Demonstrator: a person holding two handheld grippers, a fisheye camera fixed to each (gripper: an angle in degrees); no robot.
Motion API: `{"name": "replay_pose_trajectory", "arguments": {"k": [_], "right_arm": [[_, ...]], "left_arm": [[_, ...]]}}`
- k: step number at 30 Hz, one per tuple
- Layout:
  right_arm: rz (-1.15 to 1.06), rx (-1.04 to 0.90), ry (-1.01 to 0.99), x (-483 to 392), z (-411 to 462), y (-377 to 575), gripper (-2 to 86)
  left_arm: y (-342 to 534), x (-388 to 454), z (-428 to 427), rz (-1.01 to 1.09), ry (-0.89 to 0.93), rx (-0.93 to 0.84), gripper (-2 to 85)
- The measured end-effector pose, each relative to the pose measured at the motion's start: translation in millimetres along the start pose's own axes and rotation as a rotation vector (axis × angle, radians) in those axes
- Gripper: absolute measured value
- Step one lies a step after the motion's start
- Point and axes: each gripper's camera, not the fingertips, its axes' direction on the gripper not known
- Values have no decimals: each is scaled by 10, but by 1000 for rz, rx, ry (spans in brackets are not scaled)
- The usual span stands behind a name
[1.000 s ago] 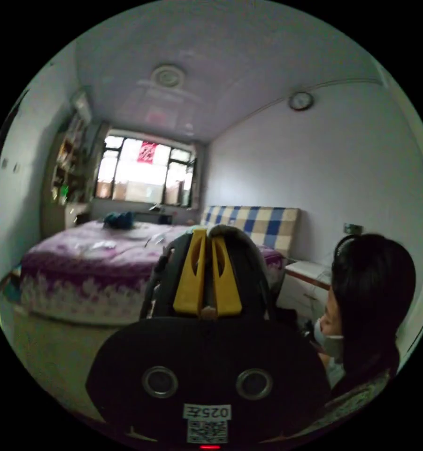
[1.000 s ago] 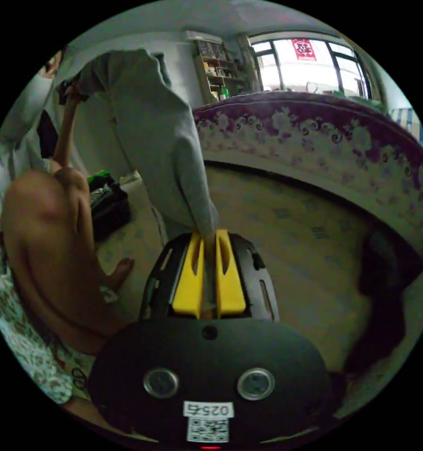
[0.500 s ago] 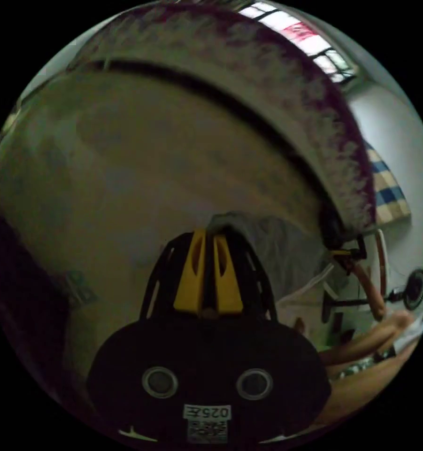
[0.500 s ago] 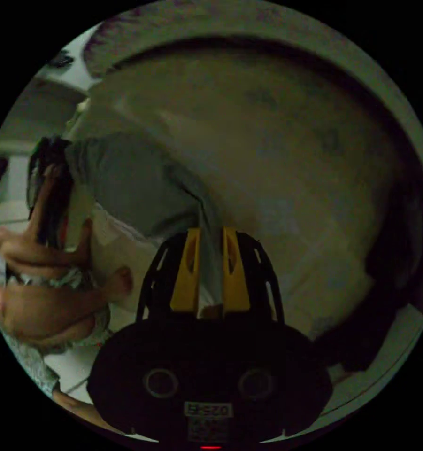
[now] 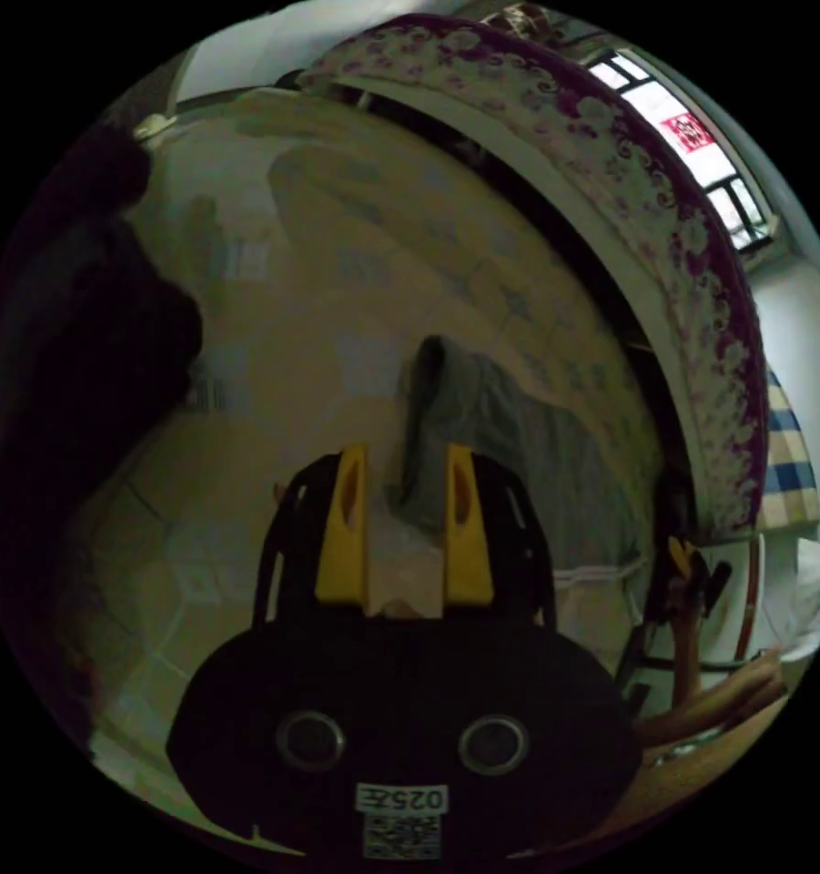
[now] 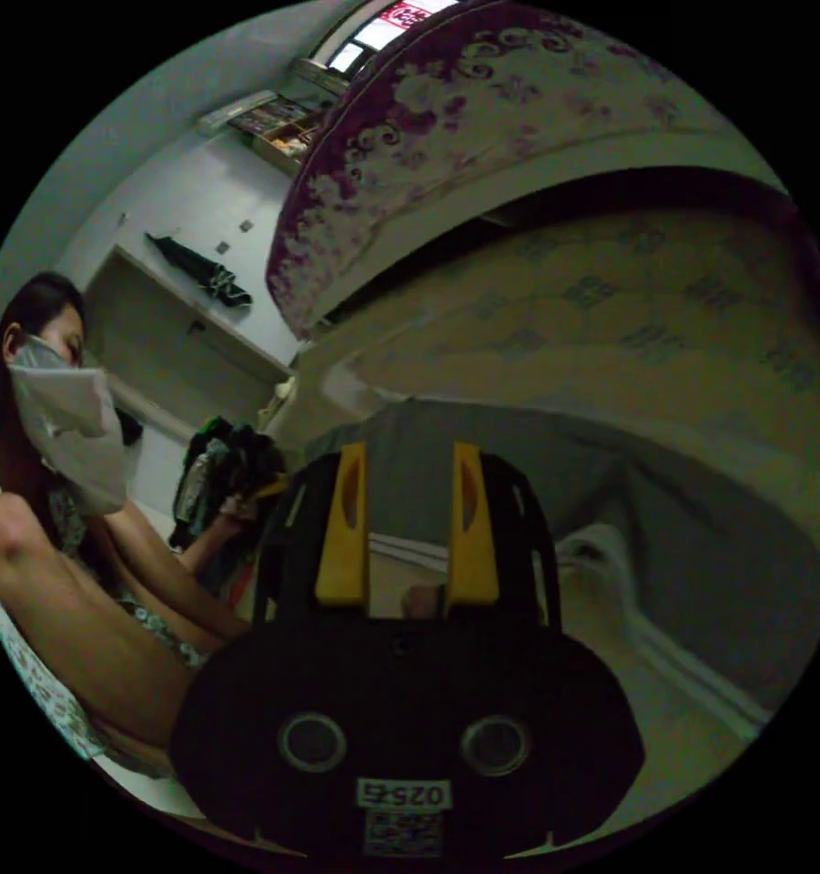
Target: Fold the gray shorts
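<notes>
The gray shorts (image 5: 519, 437) lie spread on the patterned floor mat (image 5: 355, 237), one corner humped up just beyond my left gripper (image 5: 399, 455). That gripper is open, and a fold of the gray cloth lies in the gap without being pinched. In the right gripper view the shorts (image 6: 701, 519) stretch flat across the mat (image 6: 628, 319), a white drawstring (image 6: 664, 637) along their near edge. My right gripper (image 6: 404, 451) is open low over the cloth. The other gripper (image 5: 687, 560) shows small at the far end of the shorts.
A bed with a purple flowered cover (image 5: 664, 228) borders the mat, its dark underside close to the shorts. A dark heap (image 5: 73, 364) lies at the mat's left side. A person (image 6: 64, 510) sits at the left, beside a pile of clothes (image 6: 223, 464).
Both grippers came down from holding the shorts up in the air and have opened. The shorts now lie flat on the mat.
</notes>
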Motion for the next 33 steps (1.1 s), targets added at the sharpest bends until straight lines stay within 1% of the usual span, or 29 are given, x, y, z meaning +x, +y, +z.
{"name": "replay_pose_trajectory", "arguments": {"k": [1, 2, 3, 4, 5, 6, 8, 9, 11, 13, 15, 16, 17, 18, 19, 20, 21, 22, 23, 24, 26, 28, 30, 33], "right_arm": [[30, 10, -73, -49, 136, 98, 133], [60, 0, -126, -80, 277, 188, 133], [78, -1, -146, -90, 343, 234, 133], [88, -13, -189, -115, 463, 314, 133], [99, -50, -207, -132, 575, 373, 133], [102, -70, -212, -140, 623, 398, 134], [110, -128, -268, -160, 732, 482, 135], [113, -137, -280, -158, 740, 502, 136], [137, -158, -296, -96, 712, 605, 143], [186, -141, -280, 17, 620, 709, 153], [288, -98, -289, 195, 456, 827, 159], [366, -39, -297, 337, 282, 925, 161], [435, 35, -268, 475, 56, 1035, 161], [462, 72, -240, 541, -70, 1089, 161], [514, 136, -155, 670, -338, 1193, 162], [547, 196, -60, 791, -614, 1287, 162], [571, 217, -12, 861, -744, 1327, 163], [626, 253, 77, 1016, -982, 1396, 164], [642, 280, 120, 1175, -1176, 1429, 168], [656, 279, 138, 1260, -1248, 1431, 171], [702, 272, 281, 1581, -1477, 1379, 175], [742, 261, 373, 1793, -1573, 1322, 161], [766, 284, 361, 1925, -1629, 1297, 150], [802, 378, 335, 1962, -1652, 1376, 134]], "left_arm": [[175, -12, 155, -55, -23, 19, 131], [351, -54, 305, -132, 16, 23, 133], [442, -82, 379, -175, 66, 23, 129], [621, -115, 499, -235, 160, 52, 123], [776, -111, 553, -259, 216, 141, 117], [830, -96, 579, -251, 224, 188, 108], [859, -45, 707, -213, 186, 273, 75], [835, -49, 741, -217, 187, 287, 68], [709, -184, 924, -332, 331, 309, 33], [617, -251, 1034, -391, 393, 284, 18], [490, -198, 958, -346, 316, 231, 11], [422, -139, 817, -275, 216, 219, 8], [411, -136, 655, -248, 128, 251, 6], [415, -164, 580, -258, 92, 264, 6], [417, -236, 452, -271, -3, 275, 5], [399, -291, 374, -249, -135, 254, 6], [386, -310, 359, -229, -203, 233, 6], [362, -333, 363, -173, -322, 187, 7], [358, -351, 379, -116, -386, 177, 7], [363, -364, 392, -93, -388, 177, 7], [420, -424, 427, -85, -334, 171, 9], [489, -403, 450, -85, -336, 180, 9], [576, -406, 473, -101, -328, 206, 10], [705, -457, 482, -138, -289, 246, 8]]}}
